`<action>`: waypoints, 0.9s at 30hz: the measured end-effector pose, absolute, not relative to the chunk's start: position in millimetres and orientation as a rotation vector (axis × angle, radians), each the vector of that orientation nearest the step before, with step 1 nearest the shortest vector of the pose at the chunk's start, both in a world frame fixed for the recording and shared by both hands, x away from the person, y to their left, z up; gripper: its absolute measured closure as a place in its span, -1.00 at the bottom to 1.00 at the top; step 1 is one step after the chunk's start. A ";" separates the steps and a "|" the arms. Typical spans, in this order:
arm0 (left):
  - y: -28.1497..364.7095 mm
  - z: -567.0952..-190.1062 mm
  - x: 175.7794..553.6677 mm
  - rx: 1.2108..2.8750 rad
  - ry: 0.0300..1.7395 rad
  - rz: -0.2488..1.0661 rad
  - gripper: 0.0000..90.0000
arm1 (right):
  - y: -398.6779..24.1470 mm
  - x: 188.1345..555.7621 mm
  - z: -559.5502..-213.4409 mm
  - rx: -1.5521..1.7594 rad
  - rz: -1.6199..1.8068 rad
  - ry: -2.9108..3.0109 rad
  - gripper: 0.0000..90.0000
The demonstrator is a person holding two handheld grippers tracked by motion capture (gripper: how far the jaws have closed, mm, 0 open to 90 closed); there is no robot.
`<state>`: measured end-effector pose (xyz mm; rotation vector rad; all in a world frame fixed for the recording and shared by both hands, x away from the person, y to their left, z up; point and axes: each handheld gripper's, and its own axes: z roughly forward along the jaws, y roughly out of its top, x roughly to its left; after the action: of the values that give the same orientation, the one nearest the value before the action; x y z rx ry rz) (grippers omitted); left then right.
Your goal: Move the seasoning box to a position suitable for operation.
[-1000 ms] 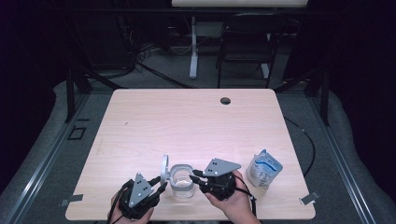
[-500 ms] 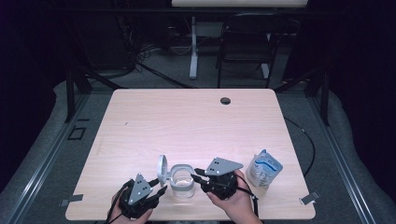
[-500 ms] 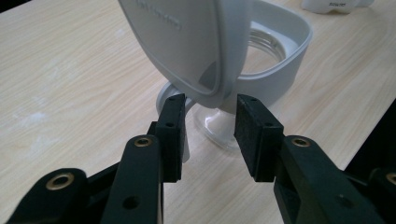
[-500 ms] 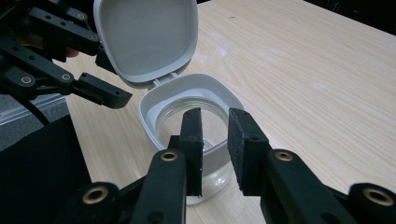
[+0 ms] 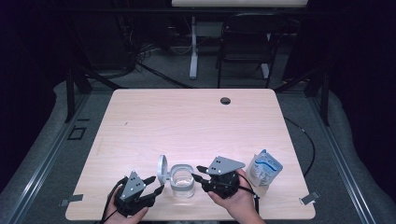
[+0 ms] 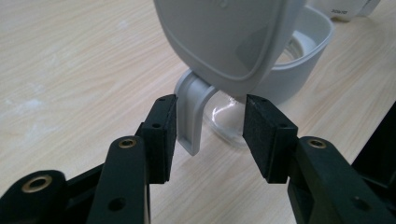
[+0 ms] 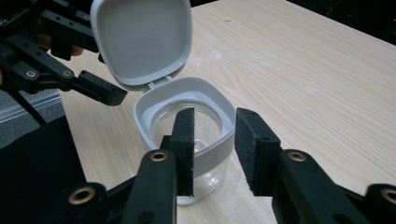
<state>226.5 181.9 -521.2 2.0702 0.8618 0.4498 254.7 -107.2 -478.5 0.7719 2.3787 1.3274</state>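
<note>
The clear jar [image 5: 182,179] stands upright on the counter [image 5: 187,121], near its front edge, mouth facing up under a white collar. Its hinged white lid [image 5: 161,169] is swung open and stands nearly on edge at the jar's left side, inner face turned toward the jar.

The left tool [image 5: 156,184] lies just left of the jar, pointing toward it. In the left gripper view its jaws are spread wide on either side of the lid's white hinge strap [image 6: 191,114]; the left pad looks to be just against the strap, the right pad stands clear, and nothing is clamped. These jaws have just been opening.

The right tool [image 5: 201,173] sits just right of the jar. In the right gripper view its jaws are partly apart astride the jar's near rim, one inside the mouth and one outside, with a gap at the wall; they too have just been opening.

A blue-and-white pouch [image 5: 264,168] stands right of the jar, beyond the right tool.

Compared with a second ago, the lid tilts further back from the jar, and the jar itself has not shifted.
</note>
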 end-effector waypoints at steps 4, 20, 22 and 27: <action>181.4 -526.6 228.1 2.097 0.866 0.464 0.17 | -110.5 256.0 -476.1 0.794 1.324 2.367 0.42; 194.7 -535.5 233.8 2.080 0.883 0.428 0.21 | -111.1 262.2 -467.2 0.810 1.335 2.356 0.35; 196.8 -534.0 234.3 2.071 0.885 0.425 0.22 | -109.7 262.9 -467.8 0.802 1.333 2.347 0.33; 205.2 -529.6 233.9 2.065 0.830 0.398 0.20 | -112.8 258.6 -470.7 0.822 1.303 2.348 0.25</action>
<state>233.9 205.2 -529.6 2.0648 0.8305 0.3978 258.6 -112.8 -470.7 0.8217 2.3478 1.3034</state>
